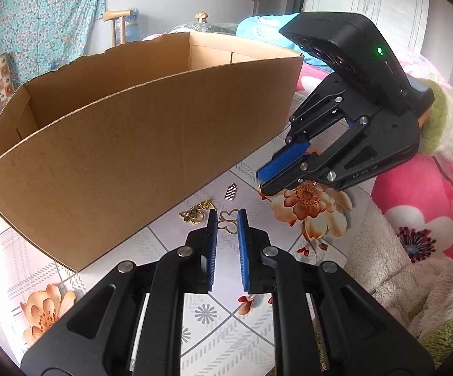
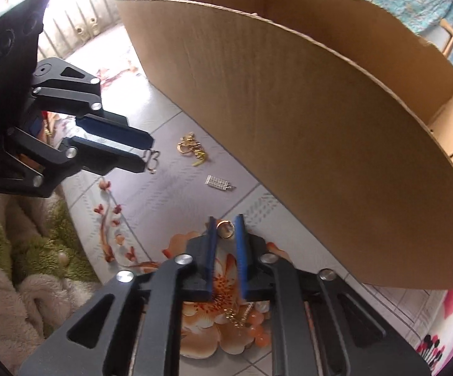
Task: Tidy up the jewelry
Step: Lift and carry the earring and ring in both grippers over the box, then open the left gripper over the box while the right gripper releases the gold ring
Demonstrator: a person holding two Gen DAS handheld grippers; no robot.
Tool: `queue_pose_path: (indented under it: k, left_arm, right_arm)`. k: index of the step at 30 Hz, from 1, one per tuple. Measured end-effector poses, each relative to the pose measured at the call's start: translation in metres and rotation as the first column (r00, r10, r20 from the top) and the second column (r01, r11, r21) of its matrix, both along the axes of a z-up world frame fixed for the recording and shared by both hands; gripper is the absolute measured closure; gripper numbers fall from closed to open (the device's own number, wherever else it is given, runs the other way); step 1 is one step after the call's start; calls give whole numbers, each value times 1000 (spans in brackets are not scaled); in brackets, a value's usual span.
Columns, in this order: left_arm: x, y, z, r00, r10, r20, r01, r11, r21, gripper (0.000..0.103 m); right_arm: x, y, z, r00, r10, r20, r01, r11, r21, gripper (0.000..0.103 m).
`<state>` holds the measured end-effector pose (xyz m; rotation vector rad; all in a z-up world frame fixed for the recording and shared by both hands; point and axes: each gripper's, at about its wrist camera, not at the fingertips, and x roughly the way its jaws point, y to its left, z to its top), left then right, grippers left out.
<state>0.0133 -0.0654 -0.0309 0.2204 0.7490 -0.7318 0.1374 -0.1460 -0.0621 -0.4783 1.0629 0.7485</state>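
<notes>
Jewelry lies on a floral tablecloth in front of a big open cardboard box point(image 1: 126, 144). My left gripper point(image 1: 227, 213) is open, its blue pads either side of a gold butterfly-shaped piece point(image 1: 229, 219), which also shows at its tips in the right wrist view point(image 2: 152, 160). My right gripper point(image 2: 225, 219) is open around a gold ring point(image 2: 225, 228) on the cloth. A gold brooch cluster point(image 1: 196, 213) and a small silver rectangular pendant point(image 1: 230, 192) lie between the grippers, next to the box wall. A gold chain with orange beads point(image 2: 248, 322) lies under the right gripper.
The box point(image 2: 320, 131) stands close behind the jewelry. Fluffy white and green blankets point(image 2: 23, 250) and a pink flowered blanket point(image 1: 420, 206) edge the table point(image 1: 214, 316). The right gripper's body point(image 1: 336, 144) reaches in from the right in the left wrist view.
</notes>
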Motion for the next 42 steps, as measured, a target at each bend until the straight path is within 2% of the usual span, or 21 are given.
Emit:
queue_pose_path:
  k: [6, 11, 14, 19, 23, 25, 28, 29, 31, 34, 36, 38, 42]
  left_arm:
    - [0, 4, 1, 1000, 9, 5, -9, 1000, -12, 91]
    - [-9, 8, 10, 999, 9, 31, -9, 1000, -16, 91]
    - [-14, 11, 23, 998, 17, 55, -15, 999, -33, 91]
    - [-21, 15, 57, 996, 5, 89, 4, 995, -99, 91]
    - [-11, 20, 92, 992, 14, 129, 7, 987, -158, 91]
    - [3, 20, 104, 992, 17, 128, 4, 986, -168, 91]
    - [46, 15, 115, 998, 24, 50, -17, 992, -121, 91]
    - [67, 12, 114, 1000, 28, -10, -29, 995, -94, 91]
    - [107, 8, 109, 993, 32, -113, -38, 998, -47, 91]
    - [152, 2, 96, 980, 38, -196, -32, 999, 37, 91]
    - [187, -2, 79, 942, 52, -333, -31, 997, 68, 91]
    - [212, -5, 66, 903, 67, -424, -35, 996, 82, 91]
    - [241, -10, 40, 835, 115, -539, -66, 992, 109, 91]
  right_arm:
    - [-5, 7, 2, 1000, -18, 10, 18, 1000, 5, 92]
    - [-29, 1, 7, 998, -52, 37, 51, 998, 24, 92]
    - [-45, 1, 27, 994, -65, 89, 60, 996, 61, 92]
    - [-70, -3, 80, 974, -97, 205, 61, 982, 176, 92]
    - [-59, -19, 115, 955, -203, 215, 135, 947, 293, 92]
    - [-41, -23, 127, 955, -237, 178, 170, 930, 326, 92]
    - [-3, -24, 129, 956, -273, 112, 229, 926, 300, 92]
    - [8, -20, 131, 955, -284, 89, 250, 926, 282, 92]
    - [45, -18, 120, 949, -316, -7, 309, 924, 224, 92]
    - [86, -14, 96, 932, -340, -127, 357, 923, 147, 92]
    - [112, -10, 80, 919, -358, -167, 374, 924, 79, 92]
    - [126, -6, 67, 914, -363, -181, 374, 927, 30, 92]
    - [145, -5, 50, 905, -380, -189, 379, 924, -43, 92]
